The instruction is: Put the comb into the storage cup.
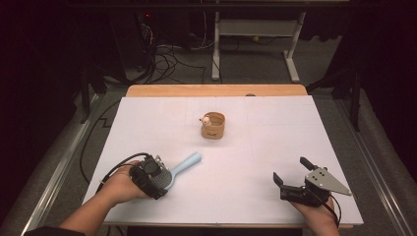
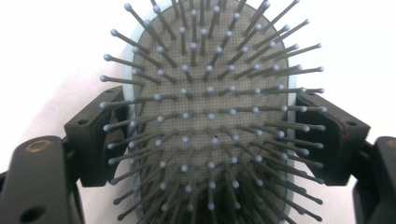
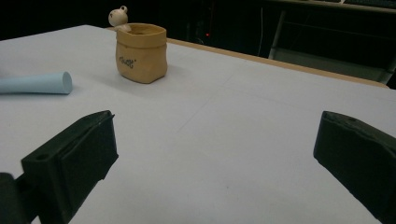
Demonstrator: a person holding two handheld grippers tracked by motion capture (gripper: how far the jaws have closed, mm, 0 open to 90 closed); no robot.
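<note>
At the near left of the white table [image 1: 246,162] the left gripper [image 1: 156,178] has its jaws clamped on the bristled head of a light-blue hairbrush [image 2: 212,116], while the right gripper [image 1: 295,177] rests near right, jaws wide apart and empty.

Pale blue plastic hairbrush [image 2: 210,116] with a matt, mesh-textured pad and ball-tipped bristles.

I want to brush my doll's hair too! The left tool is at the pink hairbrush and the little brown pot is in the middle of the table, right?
Not pink: the hairbrush is light blue, as the high view shows. The left tool is at it, and the pot stands mid-table.
</note>
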